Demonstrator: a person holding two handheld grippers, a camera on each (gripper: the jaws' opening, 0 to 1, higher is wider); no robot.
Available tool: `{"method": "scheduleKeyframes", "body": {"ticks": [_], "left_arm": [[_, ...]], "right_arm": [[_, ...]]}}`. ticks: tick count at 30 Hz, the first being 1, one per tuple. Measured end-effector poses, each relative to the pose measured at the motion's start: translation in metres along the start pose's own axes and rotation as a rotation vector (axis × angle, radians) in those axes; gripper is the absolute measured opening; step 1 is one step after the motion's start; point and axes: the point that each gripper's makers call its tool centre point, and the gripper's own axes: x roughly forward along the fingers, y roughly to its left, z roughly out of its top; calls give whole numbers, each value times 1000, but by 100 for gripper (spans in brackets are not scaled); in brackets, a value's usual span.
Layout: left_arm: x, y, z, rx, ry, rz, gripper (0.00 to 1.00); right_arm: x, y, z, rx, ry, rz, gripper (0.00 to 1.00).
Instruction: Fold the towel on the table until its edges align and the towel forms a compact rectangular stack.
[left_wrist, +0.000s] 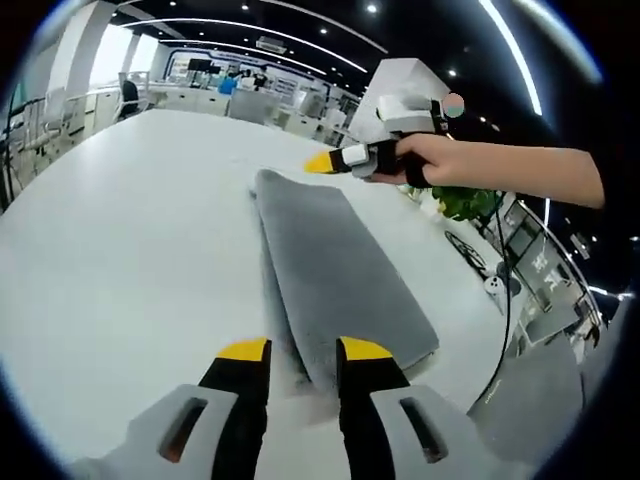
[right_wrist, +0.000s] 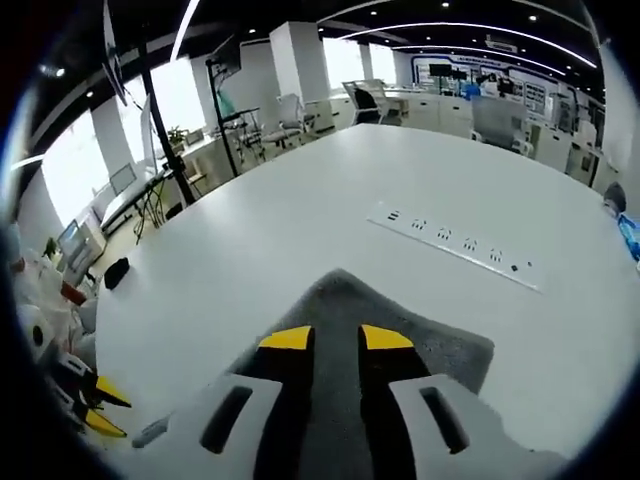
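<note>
The grey terry-cloth towel (left_wrist: 340, 270) is lying on the white round table (left_wrist: 120, 230), already folded lengthwise into a long narrow strip. In the left gripper view its long axis is running straight away from the left gripper (left_wrist: 305, 350) toward the right gripper (left_wrist: 322, 162) at its far end, so each short end is pointing at one gripper.

The left gripper's yellow-tipped jaws are standing slightly apart over the near short edge, pinching nothing that I can see. In the right gripper view the right gripper (right_wrist: 336, 338) is hanging over the opposite end with a narrow gap between its jaws, also holding nothing.

Judgement: a crosswise fold is in hand. The next move is calling for pinching one short end, both layers, and carrying it along the long axis onto the other, edges matched.

A recessed socket strip (right_wrist: 455, 245) is sitting farther along the table, apart from the towel.
</note>
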Motion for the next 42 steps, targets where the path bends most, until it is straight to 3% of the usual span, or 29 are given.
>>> {"method": "scheduleKeyframes", "body": {"ticks": [6,20,32,42], "left_arm": [[8,-4,-7,3,47,5,30],[18,-11,-27,23,142,1,31],[18,-16,-33,45,168,-2,30],[17,-16,-33,47,163,8,28]], "right_arm": [[-17,-13,-24,74,16,-33,20],[-43,-36,-66,117,36,-49,30],[-70,-23,-114,185,64,-53,34],[-94,7,-153,232,86,-38,34]]}}
